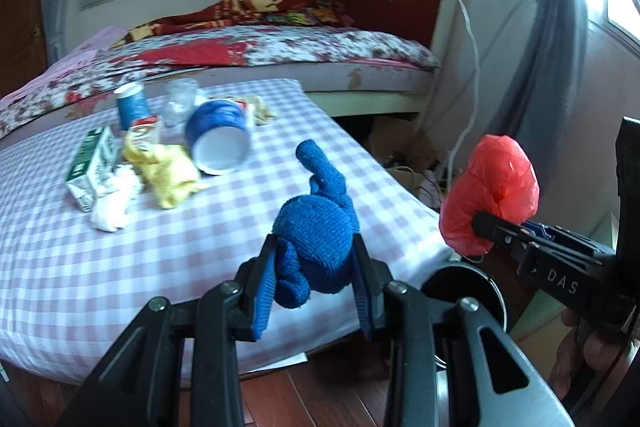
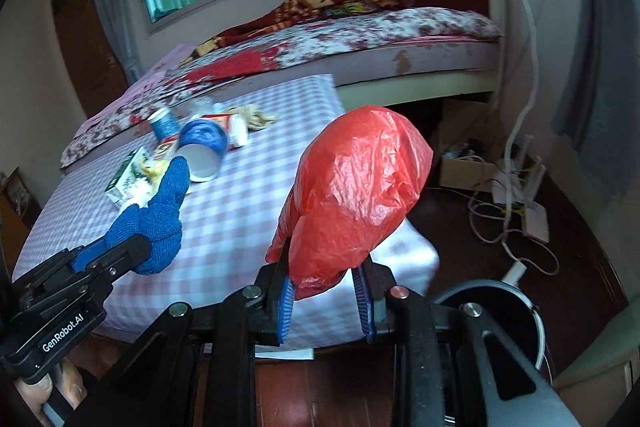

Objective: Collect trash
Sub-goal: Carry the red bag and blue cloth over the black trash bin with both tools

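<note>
So the left gripper [image 1: 316, 279] is clamped tight on a balled-up blue knitted sock [image 1: 316, 239], with its blue pads [image 1: 266, 291] squeezing both sides and the loose end of the sock sticking up toward the bed. The right gripper [image 2: 326, 301] is doing the same with a crumpled red plastic bag [image 2: 352, 191], jaws nearly closed on the bottom of it while the rest puffs up above the fingers. Both are held above the near edge of a table with a pink-and-white checked cloth [image 1: 200, 247], right one just off its corner. Below that corner there's a dark round bin [image 2: 496, 311] on the wooden floor [image 2: 332, 391]. Farther back on the cloth sits the rest of the trash: a tipped blue paper cup [image 1: 218, 139], an upright blue cup [image 1: 131, 105], a green-and-white carton [image 1: 92, 167], a yellow crumpled wrapper [image 1: 168, 173] and white tissue wads [image 1: 112, 203], all bunched together. Bed with a floral quilt [image 1: 280, 47] is behind.
</note>
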